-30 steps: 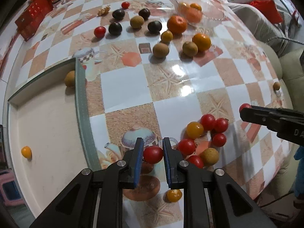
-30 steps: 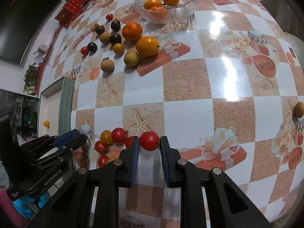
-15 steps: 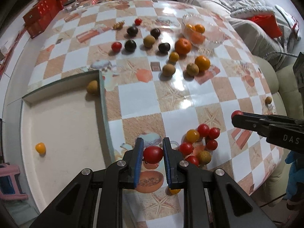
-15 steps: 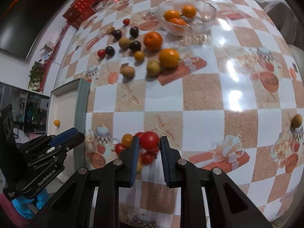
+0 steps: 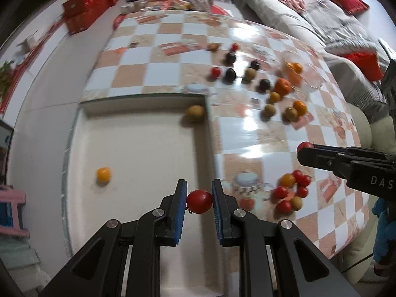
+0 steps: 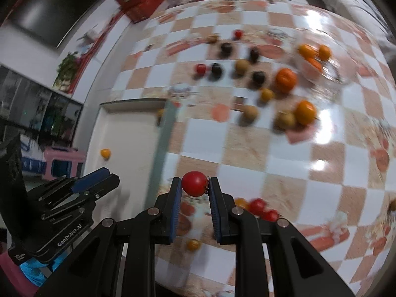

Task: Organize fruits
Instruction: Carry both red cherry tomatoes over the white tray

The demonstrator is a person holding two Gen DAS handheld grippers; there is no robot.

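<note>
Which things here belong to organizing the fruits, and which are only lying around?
Job: left gripper and right gripper, each holding a red tomato; tomato pile; glass bowl.
Lying about: red boxes; sofa.

- A glossy red cherry tomato (image 5: 199,201) is seen against blue pads (image 5: 178,212) on black fingers.
- A second red tomato (image 6: 194,183) is framed by the same blue and black.
- The tablecloth (image 5: 158,70) is checked in white and sandy orange, printed with teapots and gift boxes.
- The tray (image 5: 138,153) is shown cream, edged in grey-green.
- One yellow-orange fruit (image 5: 103,174) and one tan fruit (image 5: 195,113) are picked out on the cream.
- Bright oranges (image 6: 286,80), dark purple-black fruits (image 6: 259,78) and a red-and-yellow cluster (image 5: 290,190) are scattered over the checks.
</note>
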